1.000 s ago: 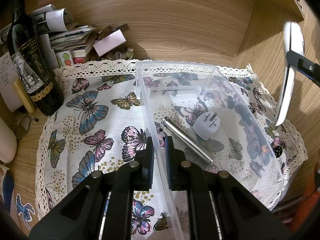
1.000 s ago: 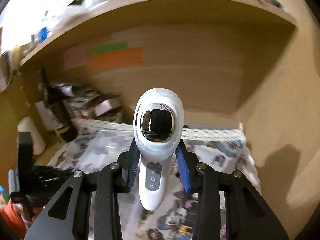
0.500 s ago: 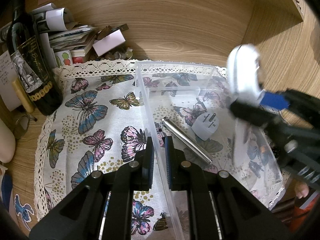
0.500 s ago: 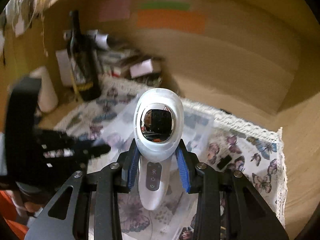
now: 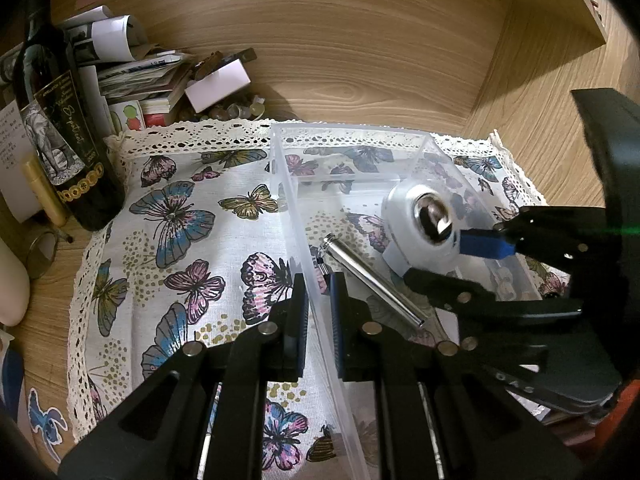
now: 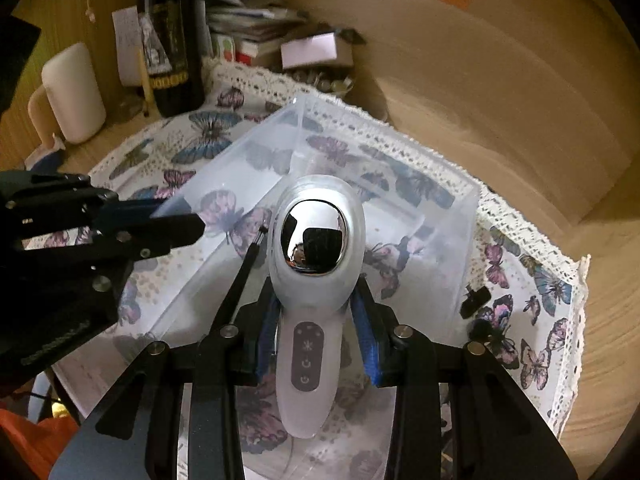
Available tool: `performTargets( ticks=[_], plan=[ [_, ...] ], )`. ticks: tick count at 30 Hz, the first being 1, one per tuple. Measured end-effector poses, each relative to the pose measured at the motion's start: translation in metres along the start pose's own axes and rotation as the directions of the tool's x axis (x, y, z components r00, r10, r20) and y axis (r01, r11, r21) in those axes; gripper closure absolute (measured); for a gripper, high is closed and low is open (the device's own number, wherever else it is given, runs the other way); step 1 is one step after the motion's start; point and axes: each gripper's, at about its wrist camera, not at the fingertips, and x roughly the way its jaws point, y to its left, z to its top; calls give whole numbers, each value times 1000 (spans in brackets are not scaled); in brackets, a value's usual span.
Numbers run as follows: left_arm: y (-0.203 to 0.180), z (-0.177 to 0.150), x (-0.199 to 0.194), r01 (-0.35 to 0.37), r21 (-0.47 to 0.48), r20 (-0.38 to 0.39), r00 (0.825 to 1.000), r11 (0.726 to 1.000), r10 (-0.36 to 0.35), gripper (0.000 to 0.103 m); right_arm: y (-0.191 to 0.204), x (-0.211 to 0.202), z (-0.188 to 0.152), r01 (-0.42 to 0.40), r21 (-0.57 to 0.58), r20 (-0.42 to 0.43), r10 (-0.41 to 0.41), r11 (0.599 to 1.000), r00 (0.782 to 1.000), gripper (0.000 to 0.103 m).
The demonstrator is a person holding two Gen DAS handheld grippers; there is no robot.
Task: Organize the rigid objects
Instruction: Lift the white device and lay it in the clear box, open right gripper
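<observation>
Left wrist view, reading from the left edge: dark wine bottle (image 5: 60, 120) standing upright at the corner of the butterfly-print cloth (image 5: 180, 240), a heap of papers (image 5: 132, 68) and a small white box (image 5: 218, 84) piling up behind it against the wooden back wall. Toward the middle, left gripper (image 5: 318, 292) clenching the near left wall of the clear plastic bin (image 5: 344, 136), one blue pad sitting outside the wall and one inside. Just right of that wall, a silver metal tube (image 5: 372, 280) lying diagonally on the bin floor. Further right, white handheld device (image 5: 420, 224) with a mirrored oval head hanging inside the bin's outline, tilting over the floor; impossible to tell whether touching it. At the far right, right gripper (image 5: 448, 256) grasping that device from the side, one blue pad showing by the mirrored head.

Right wrist view, again from the left: left gripper (image 6: 176, 220) pinching the bin (image 6: 440, 200) wall. In the centre, right gripper (image 6: 316, 332) grasping the white handheld device (image 6: 316, 280) at the neck below the head, blue pads pressing on both sides, button panel facing the camera, handle pointing back toward the wrist. Beside the device on its left, the tube (image 6: 244, 276) appearing as a dark rod. Right of the bin, a small black object (image 6: 474, 300) resting on the cloth (image 6: 532, 280).
</observation>
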Motion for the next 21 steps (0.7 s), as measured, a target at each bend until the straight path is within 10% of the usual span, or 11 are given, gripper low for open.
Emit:
performTargets(
  ticks=[9, 21],
  plan=[
    [0, 0, 0, 0, 1, -1, 1000, 1000, 0, 93, -1, 5, -1, -26, 15, -40, 27, 1000, 999, 69],
    [0, 0, 0, 0, 1, 0, 1000, 1000, 0, 93, -28, -52, -4, 18, 119, 133, -33, 993, 991, 61]
  ],
)
